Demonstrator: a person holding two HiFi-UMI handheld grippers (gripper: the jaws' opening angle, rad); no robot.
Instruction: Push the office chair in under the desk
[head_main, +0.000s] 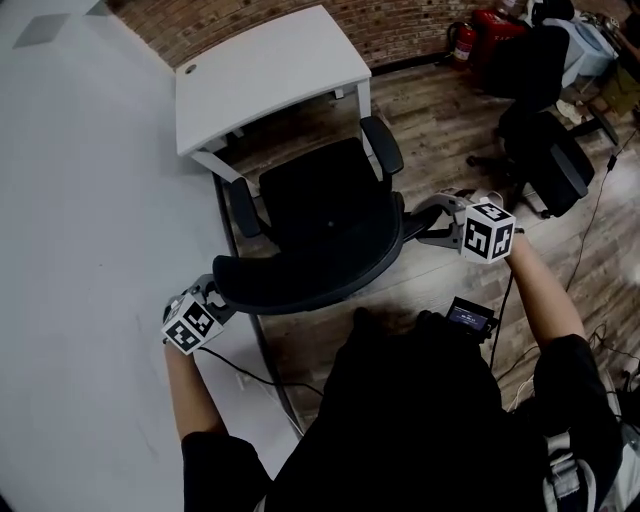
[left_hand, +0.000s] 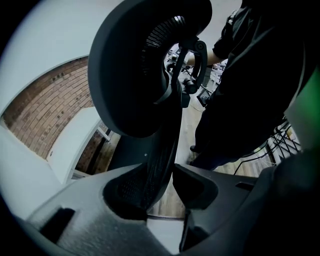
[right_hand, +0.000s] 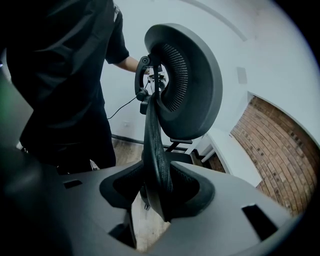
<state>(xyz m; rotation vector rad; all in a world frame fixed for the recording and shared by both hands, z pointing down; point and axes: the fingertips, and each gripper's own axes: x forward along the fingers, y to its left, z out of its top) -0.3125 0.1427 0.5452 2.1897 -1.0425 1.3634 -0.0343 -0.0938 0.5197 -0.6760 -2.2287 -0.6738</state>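
Quick take on this one. The office chair (head_main: 325, 215) sits on the wood floor (head_main: 430, 130) right in front of the white desk (head_main: 270, 75). Its seat faces the desk with the front edge close to the desk's near side, but it's not tucked under yet as far as I can see.

Both grippers have the backrest (head_main: 300, 275) by its two side edges. The left gripper (head_main: 212, 298) has its jaws partway apart and clamped on the thin mesh rim (left_hand: 160, 170). The right gripper (head_main: 425, 222) does the same on the opposite rim (right_hand: 155, 150), with the headrest (right_hand: 192, 85) rising above.

My guess on handling: the chair's fairly heavy, but it probably rolls, so it should glide rather than drag — the base isn't visible though. The frame edge looks stiff, the mesh inside it has give, so gripping the rim is the right call. Holding both sides should keep it from swivelling. I'd push level and evenly — and watch the armrests (head_main: 383, 145), since they might catch the desk.
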